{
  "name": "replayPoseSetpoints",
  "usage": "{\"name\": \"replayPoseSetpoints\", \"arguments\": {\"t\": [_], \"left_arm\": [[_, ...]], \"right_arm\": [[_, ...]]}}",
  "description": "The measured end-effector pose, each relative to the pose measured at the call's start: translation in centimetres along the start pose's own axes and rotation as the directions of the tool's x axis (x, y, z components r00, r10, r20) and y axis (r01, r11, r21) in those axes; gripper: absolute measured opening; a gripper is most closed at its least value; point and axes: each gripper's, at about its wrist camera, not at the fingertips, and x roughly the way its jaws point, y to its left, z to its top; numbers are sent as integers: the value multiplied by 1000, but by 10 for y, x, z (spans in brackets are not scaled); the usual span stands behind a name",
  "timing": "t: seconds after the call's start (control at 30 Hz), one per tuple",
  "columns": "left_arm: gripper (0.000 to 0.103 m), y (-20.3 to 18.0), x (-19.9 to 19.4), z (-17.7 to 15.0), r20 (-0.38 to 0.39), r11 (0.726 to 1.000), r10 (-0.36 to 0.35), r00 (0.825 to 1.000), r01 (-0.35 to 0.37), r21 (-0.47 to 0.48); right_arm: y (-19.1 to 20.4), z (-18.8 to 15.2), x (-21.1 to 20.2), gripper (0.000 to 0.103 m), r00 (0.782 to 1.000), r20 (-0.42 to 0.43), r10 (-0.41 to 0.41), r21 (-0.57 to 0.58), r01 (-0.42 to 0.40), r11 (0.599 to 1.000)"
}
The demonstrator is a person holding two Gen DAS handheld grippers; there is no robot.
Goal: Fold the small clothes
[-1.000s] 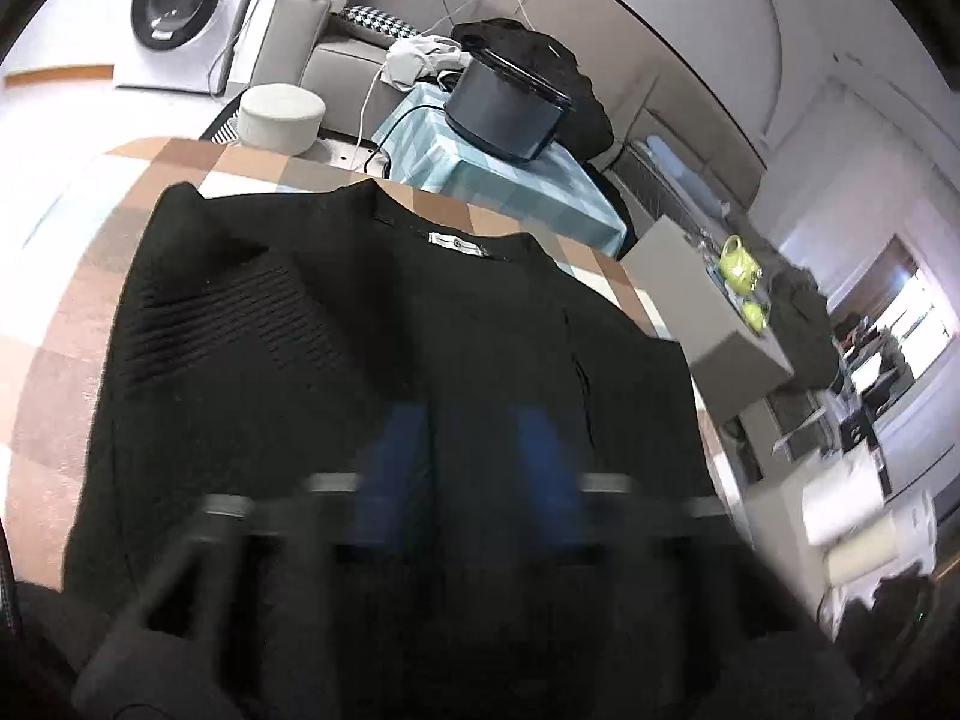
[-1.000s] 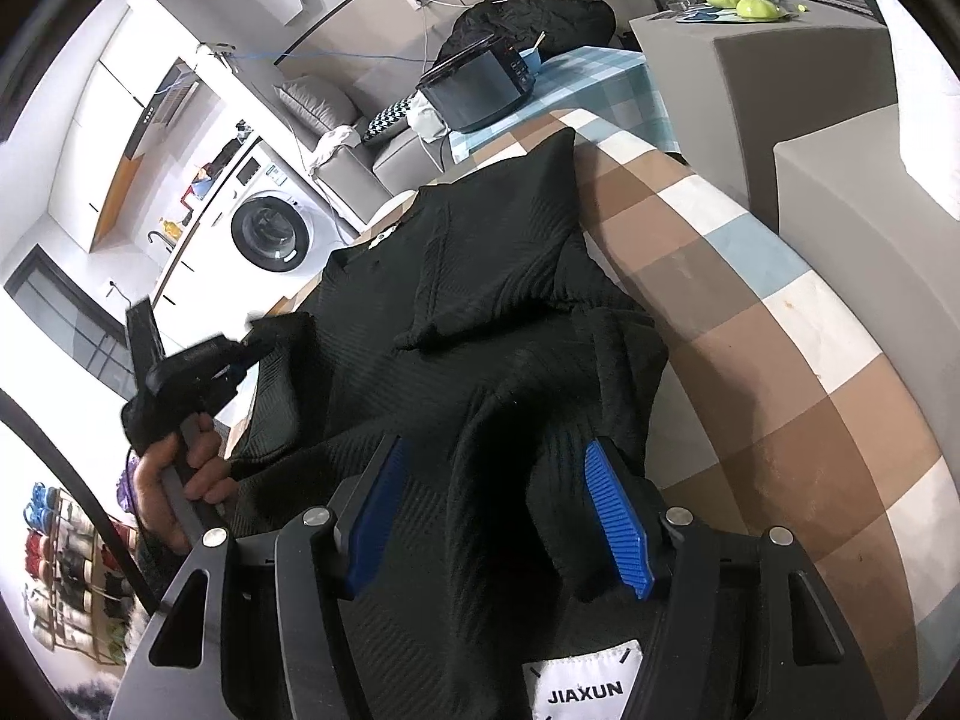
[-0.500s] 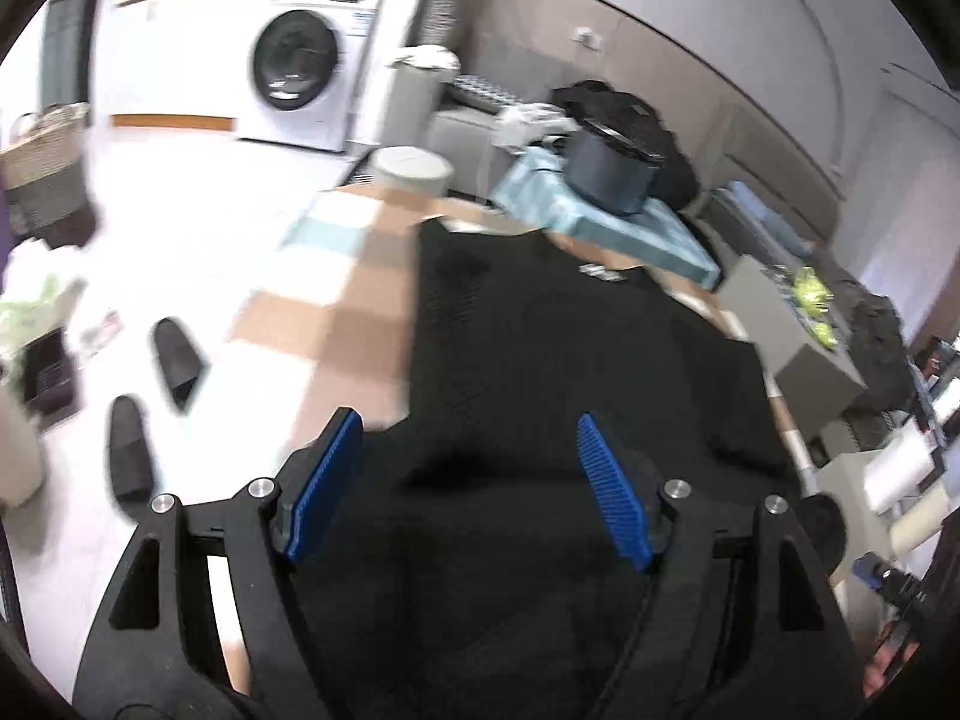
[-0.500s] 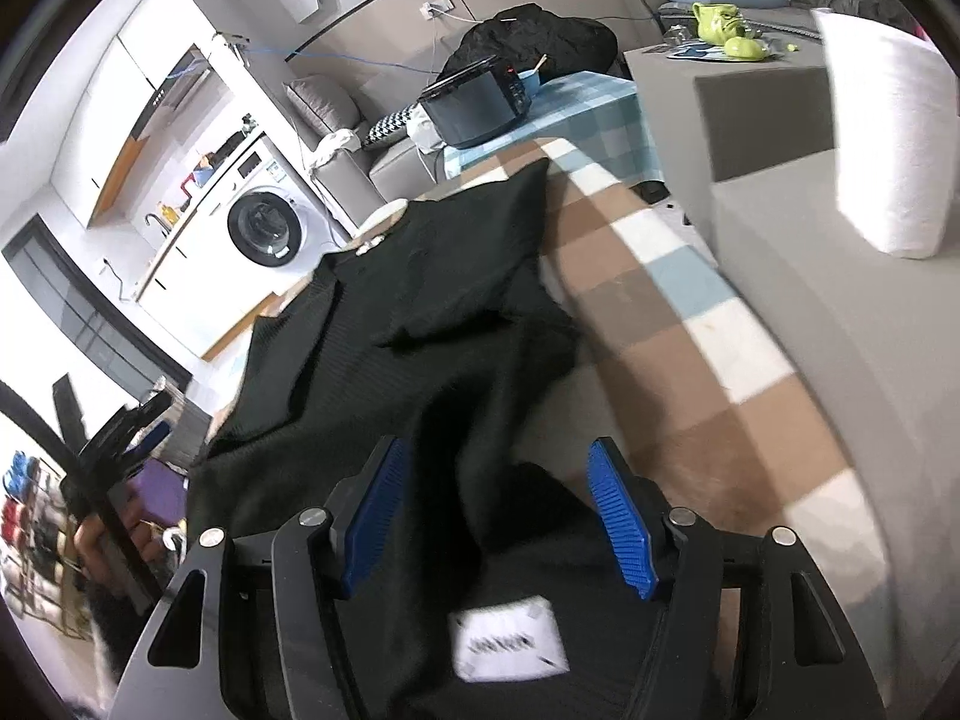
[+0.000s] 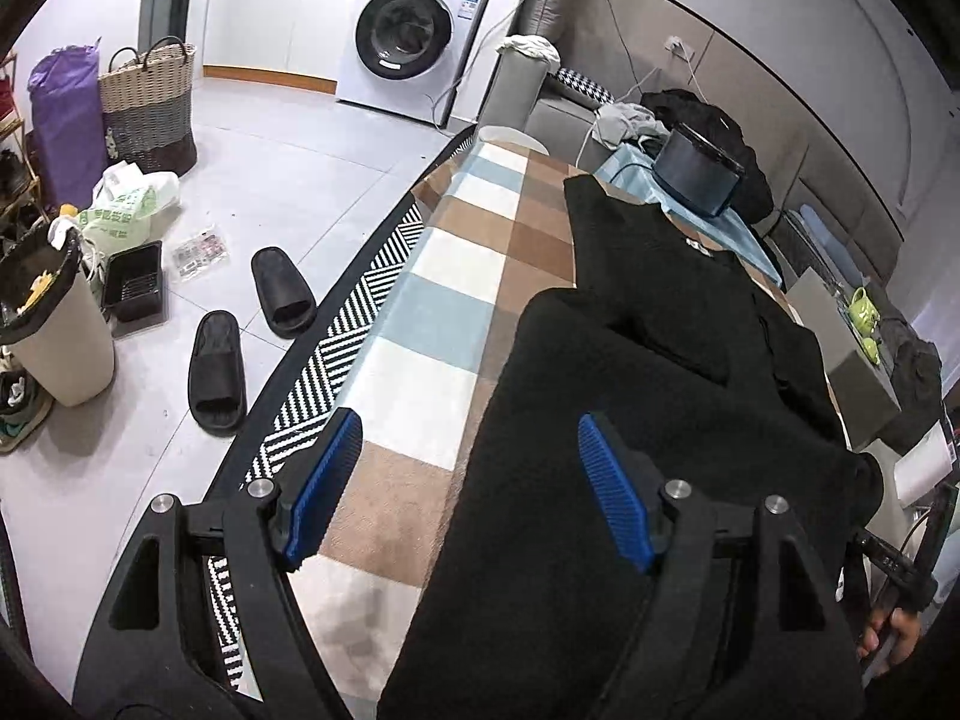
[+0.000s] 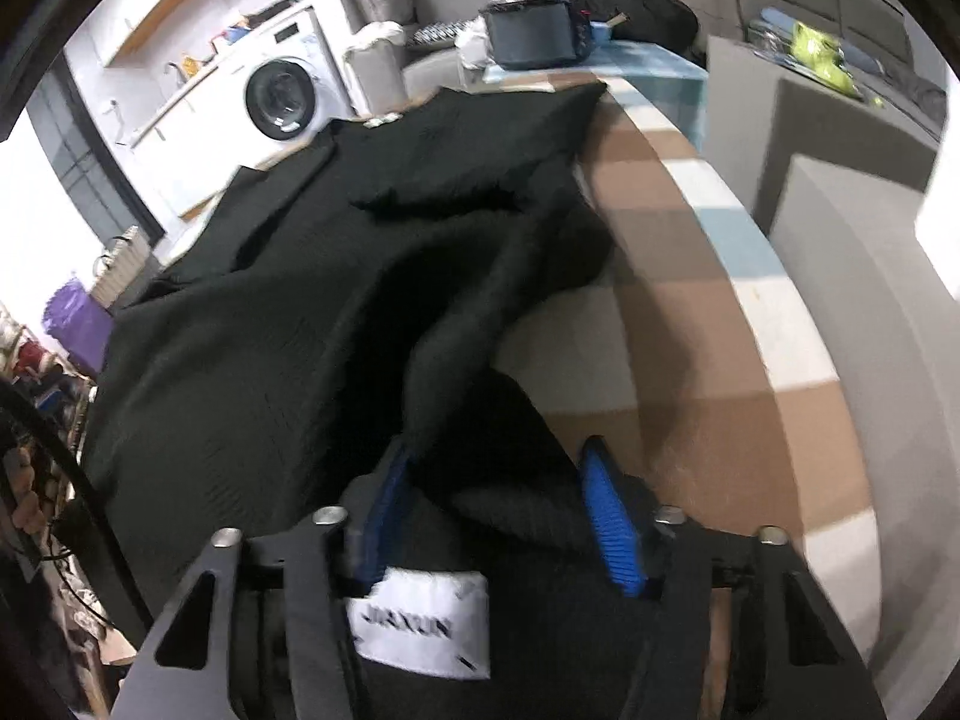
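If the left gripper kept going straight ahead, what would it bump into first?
Probably the checkered table cover, right beside the black sweater. The left gripper is open, and its right finger already overlaps the sweater's edge. Depth is hard to judge, so the sweater might come first.

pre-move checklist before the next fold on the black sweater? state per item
1. Left gripper open, holding nothing: ok.
2. Right gripper has hem fabric between its fingers; closed on it: cannot tell.
3. Black sweater flat: not ok, fabric bunched near the right gripper.
4. Sweater fully on the checkered table: cannot tell, near edge hidden.
5. Neck label end at the far side: ok.
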Motion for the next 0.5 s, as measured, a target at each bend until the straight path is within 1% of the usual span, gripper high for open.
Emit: {"name": "replayPoseSetpoints", "arguments": {"t": [0.03, 0.1, 0.13, 0.17, 0.2, 0.23, 0.27, 0.3, 0.33, 0.37, 0.4, 0.47, 0.5], "left_arm": [[72, -3, 1, 1, 3, 1000, -1, 1000, 1, -3], [72, -4, 1, 2, 7, 1000, 1, 1000, -1, -9], [72, -4, 0, 1, 9, 1000, 4, 1000, -4, -12], [72, -4, -2, 0, 8, 1000, 0, 1000, 0, -13], [72, -3, -5, -1, 8, 1000, -2, 1000, 2, -13], [72, -4, -5, -1, 8, 1000, 0, 1000, 0, -14], [72, -6, -3, 0, 3, 1000, 3, 1000, -3, -13], [72, -8, -2, 0, -3, 1000, 2, 1000, -2, -12], [72, -8, 0, -1, -11, 1000, 2, 1000, -3, -10], [72, -10, 4, -1, -21, 1000, 5, 1000, -5, -6], [72, -12, 8, 0, -34, 1000, 8, 999, -8, -1], [72, -16, 19, 2, -69, 1000, 2, 998, -2, 6], [72, -18, 24, 2, -84, 1000, -2, 996, 2, 10]], "right_arm": [[1, 1, 0, 9, 1000, -1, 5, -6, -5, 1000], [-9, 1, -9, 6, 995, 30, 93, 52, -94, 994], [-19, -1, -18, 6, 987, 62, 147, 104, -153, 983], [-26, -2, -24, 6, 981, 78, 180, 144, -190, 971], [-39, -5, -30, 5, 971, 96, 221, 204, -236, 950], [-51, -9, -34, 5, 964, 111, 243, 261, -264, 929], [-63, -12, -37, 5, 962, 118, 245, 310, -270, 912], [-71, -15, -39, 5, 969, 117, 217, 337, -244, 909], [-74, -16, -39, 5, 977, 111, 181, 338, -209, 918], [-77, -16, -39, 7, 982, 98, 159, 333, -183, 925], [-79, -15, -37, 11, 984, 75, 162, 331, -178, 927], [-77, -13, -34, 24, 983, 58, 176, 318, -186, 930], [-76, -11, -34, 39, 980, 62, 188, 305, -198, 931]]}}
